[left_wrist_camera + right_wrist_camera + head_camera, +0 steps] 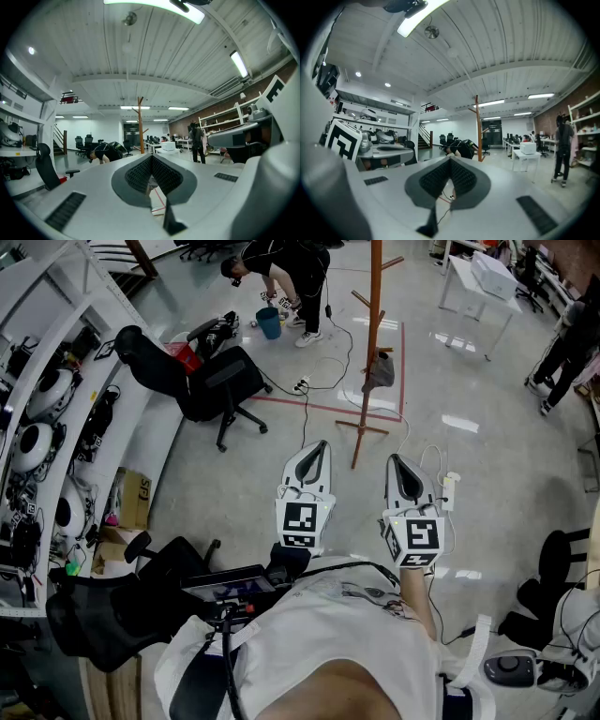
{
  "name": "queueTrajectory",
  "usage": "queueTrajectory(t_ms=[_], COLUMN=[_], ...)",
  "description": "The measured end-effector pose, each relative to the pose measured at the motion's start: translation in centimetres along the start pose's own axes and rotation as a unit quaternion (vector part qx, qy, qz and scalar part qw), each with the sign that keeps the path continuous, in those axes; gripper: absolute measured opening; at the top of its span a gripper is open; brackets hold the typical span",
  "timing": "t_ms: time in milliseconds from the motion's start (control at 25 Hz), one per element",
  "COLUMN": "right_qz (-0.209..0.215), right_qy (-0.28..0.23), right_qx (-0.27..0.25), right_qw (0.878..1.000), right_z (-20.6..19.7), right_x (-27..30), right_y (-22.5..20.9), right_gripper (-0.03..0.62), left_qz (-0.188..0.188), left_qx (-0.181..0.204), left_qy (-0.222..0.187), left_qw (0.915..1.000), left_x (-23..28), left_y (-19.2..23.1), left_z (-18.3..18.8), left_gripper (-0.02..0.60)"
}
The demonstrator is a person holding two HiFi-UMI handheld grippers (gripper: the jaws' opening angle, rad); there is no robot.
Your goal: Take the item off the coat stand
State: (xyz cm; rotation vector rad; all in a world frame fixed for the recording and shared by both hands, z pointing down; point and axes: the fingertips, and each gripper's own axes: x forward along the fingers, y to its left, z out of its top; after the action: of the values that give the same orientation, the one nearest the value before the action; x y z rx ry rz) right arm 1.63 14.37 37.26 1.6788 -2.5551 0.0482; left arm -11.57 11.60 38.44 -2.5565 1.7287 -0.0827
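— Where is the thing I'm after?

— It hangs low on the tall orange-brown wooden coat stand [374, 334]: a limp grey-brown fabric item [381, 371], slumped against the pole, well ahead of both claws. Whether it is a bag or a garment I cannot tell from here.

— And the claws?

— My left claw [321, 444] has its ribbed dark pads pressed together with nothing between them. My right claw [395, 461] is pressed together too, and empty. Both point level across the glossy grey floor [469, 465] toward the stand.

— Any containers?

— A round blue bucket [269, 322] stands beside a person in black [286, 268] who is bending over; its contents are hidden from me. A brown cardboard box [132, 499] sits on the floor at the left, its inside out of my sight.
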Motion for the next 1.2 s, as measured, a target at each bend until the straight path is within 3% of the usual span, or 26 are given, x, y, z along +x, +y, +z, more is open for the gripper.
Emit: queueTrajectory(t_ms=[480, 800, 1200], right_qz=[0.001, 0.003, 0.025], right_qy=[0.017, 0.000, -0.023], right_qx=[0.008, 0.025, 0.028], right_qw=[1.000, 1.000, 0.999], right_z=[-1.2, -1.7, -2.1], right_x=[-0.1, 0.4, -1.9], right_y=[-0.6, -1.8, -3.5], right_gripper=[0.005, 0.005, 0.005], left_qz=[-0.015, -0.030, -0.013], left_qx=[0.013, 0.005, 0.003], left_qy=[0.009, 0.021, 0.032], left_qw=[0.9998, 0.9993, 0.9994], left_x=[1.1, 2.5, 2.3], left_y=[-1.8, -3.8, -7.2], left_z=[-0.5, -0.8, -1.9], left_gripper=[0.002, 0.002, 0.002])
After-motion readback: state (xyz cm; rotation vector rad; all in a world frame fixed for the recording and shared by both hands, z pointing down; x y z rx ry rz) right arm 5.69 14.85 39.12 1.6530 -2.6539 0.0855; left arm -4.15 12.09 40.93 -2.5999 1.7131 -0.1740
